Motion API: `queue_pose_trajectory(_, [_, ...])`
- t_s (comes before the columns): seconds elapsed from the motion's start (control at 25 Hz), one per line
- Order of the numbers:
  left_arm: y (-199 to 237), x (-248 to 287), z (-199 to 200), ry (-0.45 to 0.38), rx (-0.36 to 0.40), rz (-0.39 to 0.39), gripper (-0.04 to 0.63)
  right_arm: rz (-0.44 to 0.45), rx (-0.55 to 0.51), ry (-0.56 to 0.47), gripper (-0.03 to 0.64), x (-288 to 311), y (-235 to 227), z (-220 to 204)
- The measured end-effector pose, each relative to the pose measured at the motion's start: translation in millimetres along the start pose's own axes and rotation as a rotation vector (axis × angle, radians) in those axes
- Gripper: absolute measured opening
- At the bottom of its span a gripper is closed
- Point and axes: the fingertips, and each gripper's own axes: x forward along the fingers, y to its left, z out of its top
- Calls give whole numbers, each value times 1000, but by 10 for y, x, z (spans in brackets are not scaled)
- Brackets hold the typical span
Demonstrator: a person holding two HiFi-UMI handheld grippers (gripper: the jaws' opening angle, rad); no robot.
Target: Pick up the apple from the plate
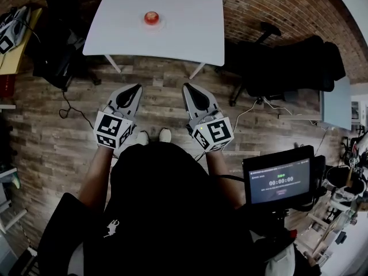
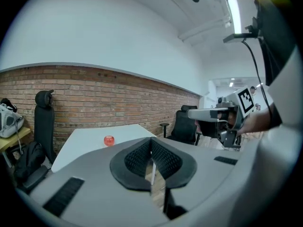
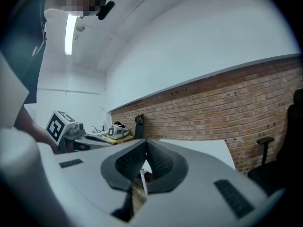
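A red apple (image 1: 152, 18) sits on a small white plate (image 1: 160, 24) near the far middle of a white table (image 1: 190, 33). Both grippers hang well short of the table, over the wood floor in front of the person. My left gripper (image 1: 135, 88) is shut with nothing in it, and so is my right gripper (image 1: 187, 87). In the left gripper view the apple (image 2: 109, 140) shows far ahead on the table (image 2: 85, 143), beyond the shut jaws of the left gripper (image 2: 151, 156). The right gripper view shows the right gripper (image 3: 144, 158) with pads together, and the table (image 3: 203, 148) behind it.
Black office chairs (image 1: 287, 62) stand right of the table, another chair (image 2: 44, 122) at its left. A yellow desk (image 1: 17, 39) holds a device at far left. A screen (image 1: 280, 181) with a timer is at lower right. Cables (image 1: 75, 111) lie on the wood floor.
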Motion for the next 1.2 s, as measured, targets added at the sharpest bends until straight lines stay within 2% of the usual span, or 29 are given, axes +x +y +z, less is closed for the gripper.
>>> queue_pose_trajectory(0.56, [-299,120,-121,37,0,13,6,50,-8,46,5,-182,-147,-158])
queue_pose_trajectory(0.88, [-571,311,-100,47,7,-36,6,53,14,64,5,-408,-289,-223])
queue_pose_trajectory(1.2, [-645,299,-146,54,12,-37,6,53,27,70,5,-483,-303,-312])
